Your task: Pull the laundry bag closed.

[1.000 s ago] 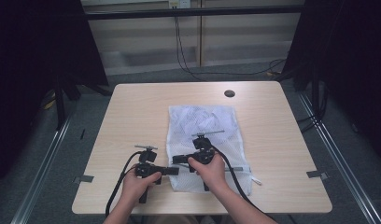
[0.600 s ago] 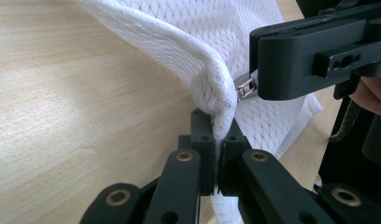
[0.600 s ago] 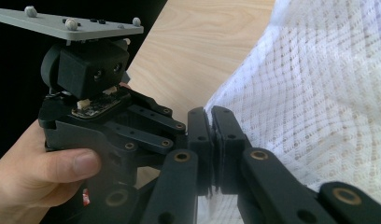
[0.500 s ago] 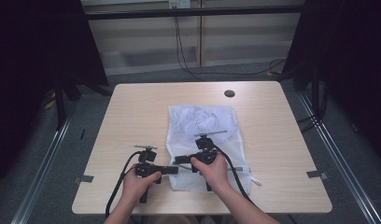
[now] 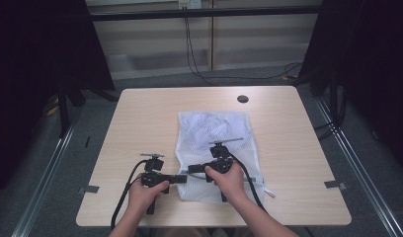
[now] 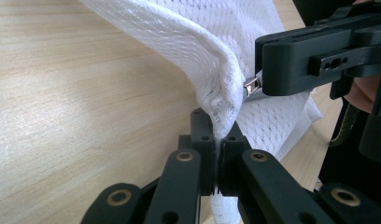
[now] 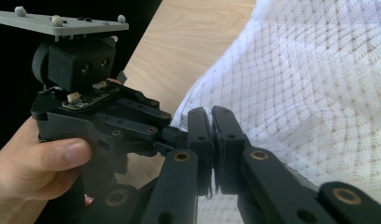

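While both grippers sit at the near left corner of the mesh bag (image 5: 214, 148), the job in hand looks like working its zipper. The bag lies flat on the table (image 5: 140, 113), somewhat right of the middle and nearer the front edge than the back, its far end pointing toward the back edge.

The left gripper (image 6: 217, 140) has its jaws pressed together on the corner of the bag, lifting a fold of mesh off the wood. The right gripper (image 7: 212, 128) is likewise clamped tight; in the left gripper view it holds the small metal zipper pull (image 6: 250, 85) right at that corner, just above the left jaws.

To do this well, I judge that the left hand (image 5: 145, 190) should keep the corner pinned and slightly raised so the seam stays taut, while the right hand (image 5: 229, 180) draws the pull straight along the bag's near edge toward the table's right side, low and level. A pull at an angle would likely bunch the soft mesh into the slider or slip off the tiny tab.

Something pale and crumpled seems to lie inside the bag toward its far end; what it is cannot be told through the mesh.
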`<state>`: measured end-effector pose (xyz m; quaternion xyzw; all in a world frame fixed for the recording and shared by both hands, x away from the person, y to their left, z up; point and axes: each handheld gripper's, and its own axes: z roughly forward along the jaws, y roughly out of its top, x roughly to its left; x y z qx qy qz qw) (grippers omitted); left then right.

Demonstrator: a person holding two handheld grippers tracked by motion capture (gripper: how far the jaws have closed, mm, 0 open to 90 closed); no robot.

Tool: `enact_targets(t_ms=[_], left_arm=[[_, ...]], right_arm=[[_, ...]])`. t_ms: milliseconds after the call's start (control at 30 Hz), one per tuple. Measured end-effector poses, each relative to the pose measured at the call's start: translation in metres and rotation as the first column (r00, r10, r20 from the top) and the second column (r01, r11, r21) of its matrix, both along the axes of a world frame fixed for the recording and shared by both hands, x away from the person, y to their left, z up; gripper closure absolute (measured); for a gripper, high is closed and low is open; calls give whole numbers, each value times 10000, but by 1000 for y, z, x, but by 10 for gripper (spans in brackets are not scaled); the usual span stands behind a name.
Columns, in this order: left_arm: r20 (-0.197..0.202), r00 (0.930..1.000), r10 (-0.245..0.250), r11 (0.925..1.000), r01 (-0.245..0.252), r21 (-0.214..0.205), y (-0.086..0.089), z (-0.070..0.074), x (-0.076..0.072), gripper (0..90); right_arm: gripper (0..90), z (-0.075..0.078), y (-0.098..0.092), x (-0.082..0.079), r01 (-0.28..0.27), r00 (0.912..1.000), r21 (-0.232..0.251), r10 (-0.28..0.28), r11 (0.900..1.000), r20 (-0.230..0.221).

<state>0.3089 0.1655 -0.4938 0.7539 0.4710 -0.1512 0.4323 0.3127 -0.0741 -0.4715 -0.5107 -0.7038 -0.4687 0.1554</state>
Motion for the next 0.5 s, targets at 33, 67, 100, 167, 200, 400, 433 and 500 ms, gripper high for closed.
enact_targets(t_ms=[33,67,100,167,200,400,433,500], left_arm=[[-5,10000,-19,10000,19,-10,0,0,0,883],[-60,10000,-3,10000,3,-31,-1,0,0,883],[-56,10000,3,10000,-3,-30,-1,0,0,883],[-67,10000,0,10000,-1,-34,-1,0,0,883],[-67,10000,0,10000,-1,-34,-1,0,0,883],[-108,9999,74,10000,-75,-50,2,1,0,883],[-113,9999,53,10000,-54,-83,1,1,0,883],[-169,9998,99,9999,-101,-131,0,0,0,883]], right_arm=[[871,0,-1,0,7,10000,-58,-7,10000,27],[871,0,-1,0,-40,10000,-113,40,9999,25],[871,0,-2,-1,-46,10000,-134,46,9999,2],[871,0,-2,-1,-11,10000,-88,11,10000,11],[871,0,-2,-1,-11,10000,-86,11,10000,11],[871,-2,-5,-1,-12,10000,-251,13,9997,49],[871,-2,-7,-1,36,10000,-136,-35,9999,64],[871,-2,-7,-1,40,10000,-159,-39,9999,84]])
